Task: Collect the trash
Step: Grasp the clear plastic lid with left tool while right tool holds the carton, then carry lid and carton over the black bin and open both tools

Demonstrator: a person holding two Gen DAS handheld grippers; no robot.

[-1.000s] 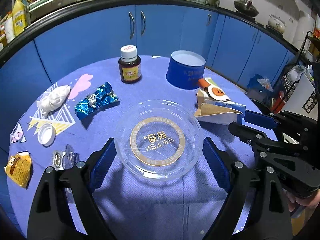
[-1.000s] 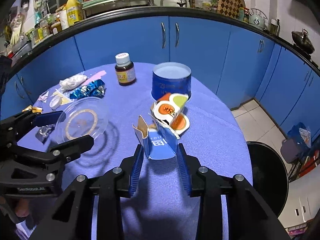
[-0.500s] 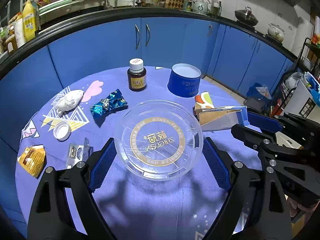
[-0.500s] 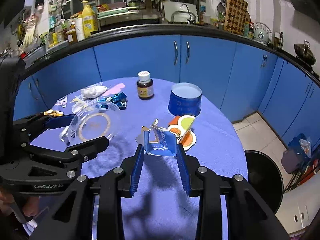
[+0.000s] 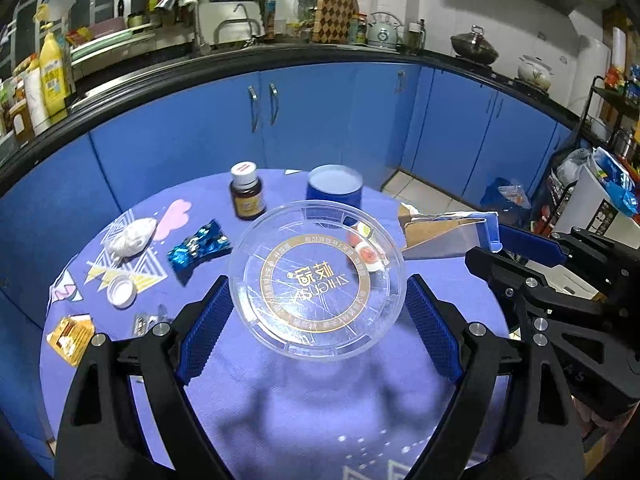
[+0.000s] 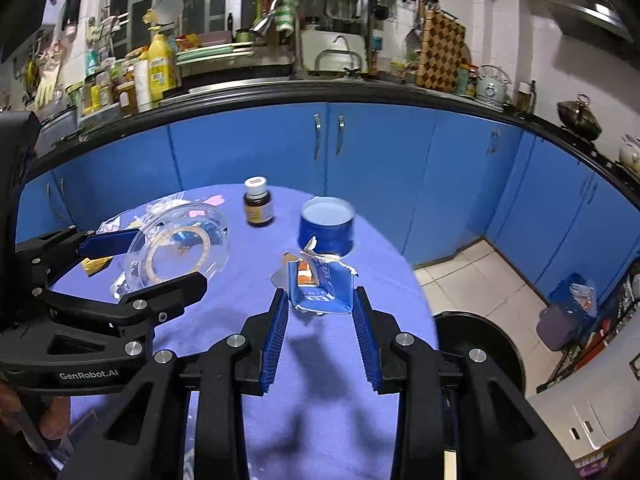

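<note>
My left gripper (image 5: 318, 312) is shut on a clear round plastic lid (image 5: 316, 276) with a gold ring print and holds it above the purple table (image 5: 320, 412). The lid also shows in the right wrist view (image 6: 176, 248). My right gripper (image 6: 320, 320) is shut on a torn blue carton (image 6: 320, 286), held above the table's right side; the carton also shows in the left wrist view (image 5: 448, 232). A black trash bin (image 6: 480, 344) stands on the floor to the right of the table.
On the table lie a brown bottle (image 5: 246, 196), a blue round tin (image 5: 335, 186), a blue foil wrapper (image 5: 198, 246), a crumpled white tissue (image 5: 132, 236), a white cap (image 5: 121, 290), an orange packet (image 5: 70, 338) and a colourful wrapper (image 5: 366, 246). Blue cabinets stand behind.
Both grippers have risen with their loads: the lid and the carton were on the table a second ago and now hang above it. The rest of the trash has not moved.
</note>
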